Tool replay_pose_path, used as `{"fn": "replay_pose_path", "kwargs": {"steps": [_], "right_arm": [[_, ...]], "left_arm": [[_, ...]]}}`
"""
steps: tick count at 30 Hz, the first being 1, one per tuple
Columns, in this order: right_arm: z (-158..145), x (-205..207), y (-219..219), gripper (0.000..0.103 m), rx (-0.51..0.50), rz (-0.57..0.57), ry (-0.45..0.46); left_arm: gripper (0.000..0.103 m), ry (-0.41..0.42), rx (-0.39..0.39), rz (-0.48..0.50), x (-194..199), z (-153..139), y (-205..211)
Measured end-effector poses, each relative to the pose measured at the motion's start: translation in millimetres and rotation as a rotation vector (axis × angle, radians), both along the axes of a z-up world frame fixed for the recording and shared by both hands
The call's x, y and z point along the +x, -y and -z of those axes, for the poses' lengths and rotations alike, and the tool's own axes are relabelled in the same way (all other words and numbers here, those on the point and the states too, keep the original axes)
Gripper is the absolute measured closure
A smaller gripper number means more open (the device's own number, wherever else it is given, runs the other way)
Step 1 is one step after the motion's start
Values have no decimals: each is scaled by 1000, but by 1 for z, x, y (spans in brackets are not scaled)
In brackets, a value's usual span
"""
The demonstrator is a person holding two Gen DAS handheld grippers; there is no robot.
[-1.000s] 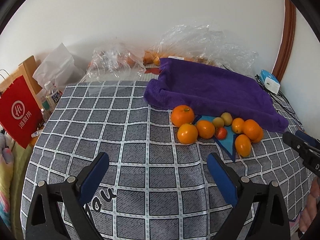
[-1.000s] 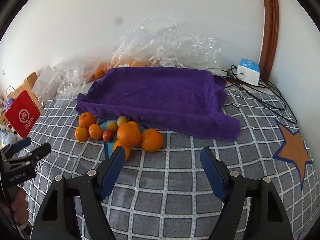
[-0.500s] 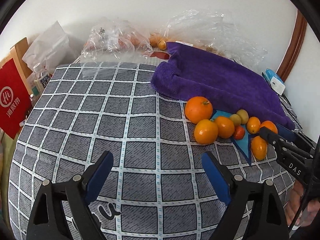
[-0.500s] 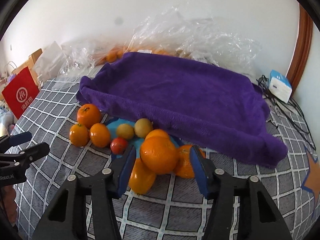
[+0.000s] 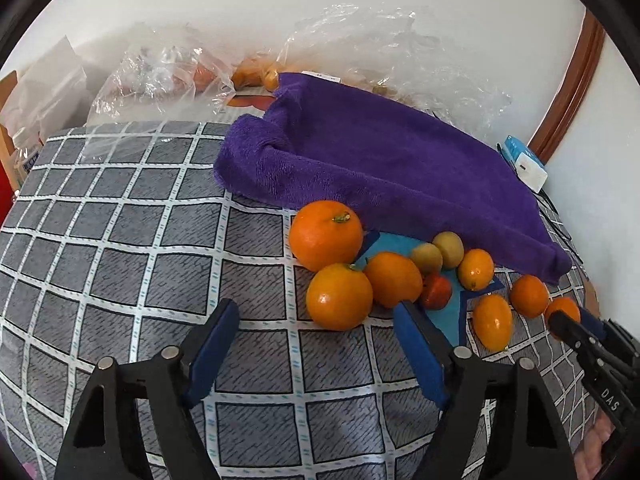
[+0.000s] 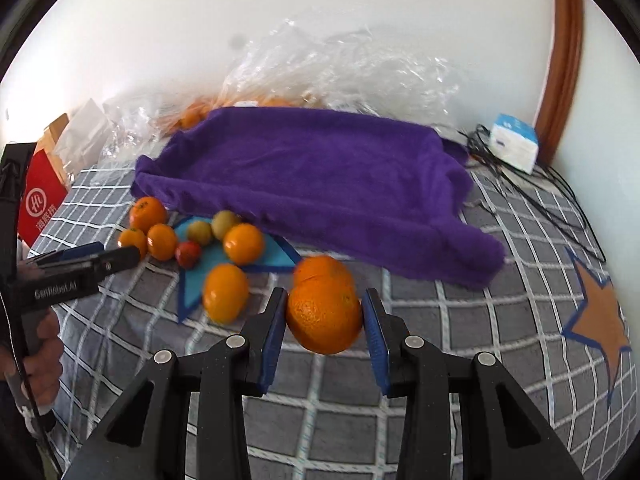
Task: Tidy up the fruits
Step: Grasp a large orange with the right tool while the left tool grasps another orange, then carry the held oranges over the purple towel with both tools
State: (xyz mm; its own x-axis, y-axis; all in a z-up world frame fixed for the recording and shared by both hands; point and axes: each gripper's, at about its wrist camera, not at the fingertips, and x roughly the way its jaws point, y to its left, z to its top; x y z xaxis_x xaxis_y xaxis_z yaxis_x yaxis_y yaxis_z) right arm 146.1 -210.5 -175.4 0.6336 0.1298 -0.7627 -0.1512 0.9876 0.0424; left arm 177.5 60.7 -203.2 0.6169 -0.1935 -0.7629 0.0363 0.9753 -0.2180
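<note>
From the left wrist, the left gripper stands wide open over the checked cloth, nothing between its blue pads. Just ahead of the right finger lies a cluster of fruit: a big orange farthest off, a second orange nearest the fingertips, a third touching it, then two yellowish fruits and a small red one, partly hidden behind the finger. They sit on a blue star patch, mostly covered. Beyond them spreads a purple towel, and behind it crumpled clear bags with fruit inside too blurred to count. At the right edge the other tool pokes in, cut off, with the letters "DAS" readable on it. From the right wrist, the right gripper is closed on an orange, both pads pressed against its sides; another orange sits just behind it, half hidden. Left of the fingers a motion-blurred orange lies on the blue patch, the rest of the pile farther left. The left tool reaches in from the left edge, its label reading something like "GenRobot.AI". A red bag behind it carries a white round logo and Chinese characters I cannot read. A white-and-blue box with cables sits far right, its print illegible.
</note>
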Motion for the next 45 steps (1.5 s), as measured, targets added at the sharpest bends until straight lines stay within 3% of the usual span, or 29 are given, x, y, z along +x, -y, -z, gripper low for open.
{"fn": "replay_pose_path", "kwargs": {"steps": [4, 8, 20, 35, 45], "right_arm": [[20, 0, 9, 65, 11, 28, -54], [27, 0, 11, 65, 26, 39, -51], [21, -2, 6, 65, 38, 66, -46], [-27, -4, 5, 65, 57, 88, 3], [-60, 24, 14, 65, 57, 103, 54]], "left_arm": [[48, 20, -20, 17, 2, 1, 4], [71, 27, -43, 13, 4, 4, 6], [71, 19, -40, 30, -12, -13, -3], [71, 60, -53, -18, -31, -61, -13], [71, 103, -31, -42, -9, -97, -13]]}}
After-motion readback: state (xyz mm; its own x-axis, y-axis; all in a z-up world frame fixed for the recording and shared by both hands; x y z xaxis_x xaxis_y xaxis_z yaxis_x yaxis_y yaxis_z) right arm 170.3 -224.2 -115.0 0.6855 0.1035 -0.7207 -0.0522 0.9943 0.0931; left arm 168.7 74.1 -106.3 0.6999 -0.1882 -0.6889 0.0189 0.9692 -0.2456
